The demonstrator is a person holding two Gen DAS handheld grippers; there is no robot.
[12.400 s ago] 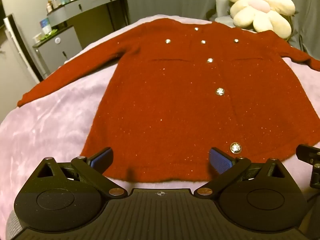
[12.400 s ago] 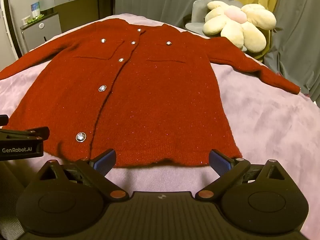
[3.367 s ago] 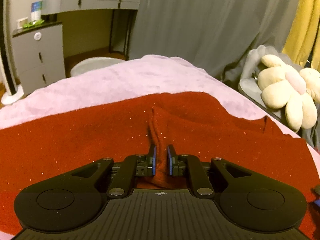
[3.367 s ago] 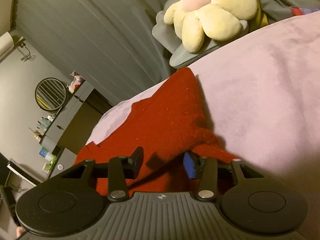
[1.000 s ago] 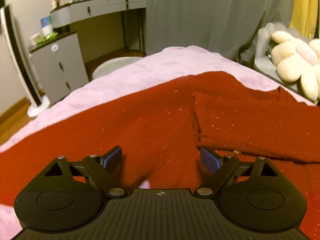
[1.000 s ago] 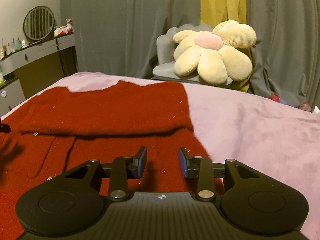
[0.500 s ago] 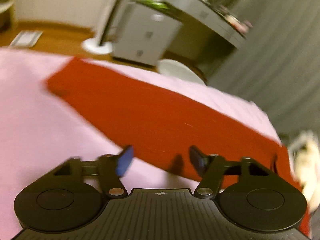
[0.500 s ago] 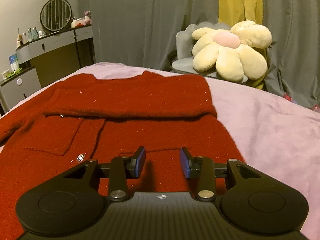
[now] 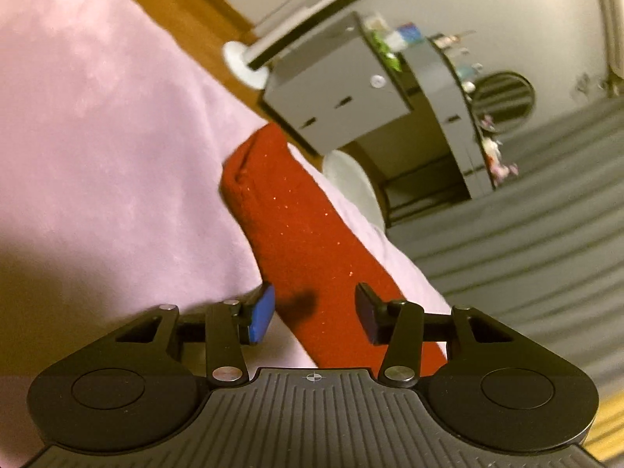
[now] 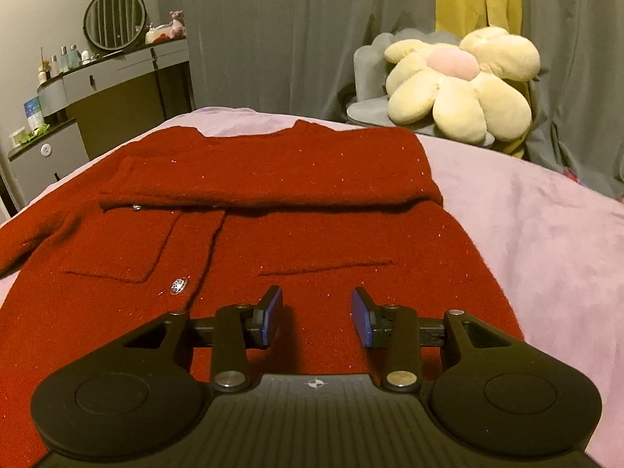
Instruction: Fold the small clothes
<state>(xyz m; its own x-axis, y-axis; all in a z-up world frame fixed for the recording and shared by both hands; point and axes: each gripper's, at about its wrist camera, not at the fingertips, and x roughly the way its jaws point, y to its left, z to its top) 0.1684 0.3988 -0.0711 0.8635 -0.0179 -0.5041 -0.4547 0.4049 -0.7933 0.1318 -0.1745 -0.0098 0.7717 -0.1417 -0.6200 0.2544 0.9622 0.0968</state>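
Observation:
A red knit cardigan (image 10: 273, 241) with silver buttons lies on the pink bed cover (image 10: 546, 234). Its right sleeve is folded flat across the chest (image 10: 273, 183). Its left sleeve (image 9: 300, 234) still stretches out over the bed, the cuff pointing toward the bed edge. My left gripper (image 9: 314, 312) is open, its jaws on either side of that sleeve, close above it. My right gripper (image 10: 316, 316) is open and empty, hovering over the cardigan's lower front.
A grey drawer unit (image 9: 339, 89) and a dressing table with a round mirror (image 10: 115, 17) stand beyond the bed's left edge. A flower-shaped plush (image 10: 464, 82) sits on a grey chair at the back right. Grey curtains hang behind.
My left gripper has swung left and tilted, moving along the outstretched sleeve toward its cuff, jaws narrower. My right gripper has drawn back slightly over the cardigan, still open.

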